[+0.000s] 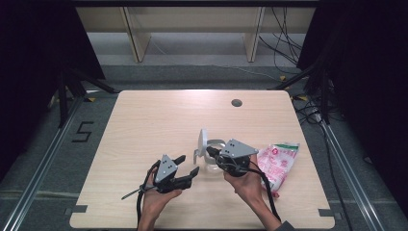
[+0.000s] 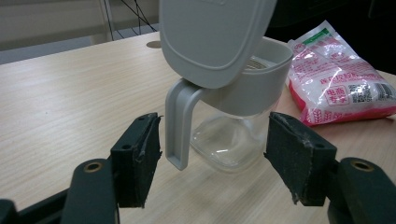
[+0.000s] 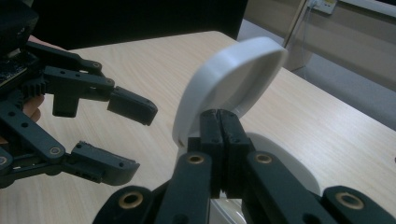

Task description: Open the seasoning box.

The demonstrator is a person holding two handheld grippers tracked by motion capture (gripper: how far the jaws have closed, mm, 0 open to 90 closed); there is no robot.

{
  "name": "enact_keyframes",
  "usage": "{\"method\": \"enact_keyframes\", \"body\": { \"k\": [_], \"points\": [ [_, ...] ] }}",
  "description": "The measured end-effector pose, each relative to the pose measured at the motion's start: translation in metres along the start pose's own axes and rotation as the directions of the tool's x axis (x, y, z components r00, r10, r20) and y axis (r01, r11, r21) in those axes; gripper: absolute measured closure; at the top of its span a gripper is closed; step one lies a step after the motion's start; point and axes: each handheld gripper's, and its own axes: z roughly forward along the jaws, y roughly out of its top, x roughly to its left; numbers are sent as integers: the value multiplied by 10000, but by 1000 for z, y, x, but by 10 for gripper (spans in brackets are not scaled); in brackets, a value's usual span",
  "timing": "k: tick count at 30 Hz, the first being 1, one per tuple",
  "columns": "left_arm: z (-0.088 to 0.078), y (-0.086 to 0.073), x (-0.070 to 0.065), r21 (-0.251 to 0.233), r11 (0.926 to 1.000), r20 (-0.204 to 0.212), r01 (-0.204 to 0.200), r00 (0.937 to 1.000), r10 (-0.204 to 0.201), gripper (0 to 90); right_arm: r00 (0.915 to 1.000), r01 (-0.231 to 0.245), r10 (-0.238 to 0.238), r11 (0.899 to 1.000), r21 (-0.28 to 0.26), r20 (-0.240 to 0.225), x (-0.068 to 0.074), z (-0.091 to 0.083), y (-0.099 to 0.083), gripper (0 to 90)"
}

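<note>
My right tool (image 1: 215, 155) has its jaws pressed together on the rim of the clear jar (image 1: 211, 159) at the hinge of its raised white lid (image 1: 203, 140). The jar stands on the tabletop (image 1: 159, 120), right of centre near my edge. My left tool (image 1: 188, 166) is spread, nothing between its pads, facing the jar's grey handle (image 2: 180, 126). A pink-and-white packet (image 1: 277, 161) lies just right of the jar.
</note>
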Motion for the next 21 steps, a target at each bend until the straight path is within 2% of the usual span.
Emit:
{"method": "enact_keyframes", "body": {
  "k": [2,3,4,6,9,10,11,12,13,16,17,19,21],
  "points": [
    [-1,-1,-1,20,10000,18,-51,10000,51,345,10000,-28,28,10000,-25,-47,0,1,0,900],
    [-1,-1,-1,57,10000,13,-76,10000,76,345,9997,226,-226,9997,-75,-43,-1,1,0,900],
    [-1,-1,-2,72,10000,22,-58,10000,57,345,9997,228,-228,9997,-51,-46,-1,1,0,900],
    [-2,-1,-2,-19,10000,59,-47,10000,47,344,10000,-49,49,10000,12,-68,0,0,0,899],
    [-2,-3,-4,-12,10000,90,44,9999,-44,336,10000,-26,26,10000,24,-22,-3,-3,0,889],
    [-3,-2,-2,27,9995,132,-314,9994,314,332,10000,-86,86,9999,95,-5,-4,-4,-1,885],
    [-3,-3,-2,19,9996,115,-297,9995,297,328,9999,-142,142,9999,19,73,-5,-5,-3,881],
    [-3,-4,-4,34,10000,61,26,10000,-27,324,10000,-28,28,9999,102,-15,-8,-7,-4,876],
    [-3,-4,-2,29,9997,98,-246,9996,246,321,10000,-1,1,10000,84,76,-10,-9,-6,871],
    [-4,-6,-2,41,9997,147,-261,9996,261,317,9991,-338,334,9993,162,266,-13,-14,-13,851],
    [-4,-8,-4,-38,10000,163,-37,9999,38,314,9995,-220,215,9995,235,240,-16,-17,-15,841],
    [-5,-9,-4,3,10000,114,3,9999,-3,310,9977,-576,565,9979,300,384,-19,-21,-20,812],
    [-5,-10,-5,-5,9998,100,213,9997,-212,308,9970,-629,617,9977,248,460,-24,-26,-25,780]
  ]
}}
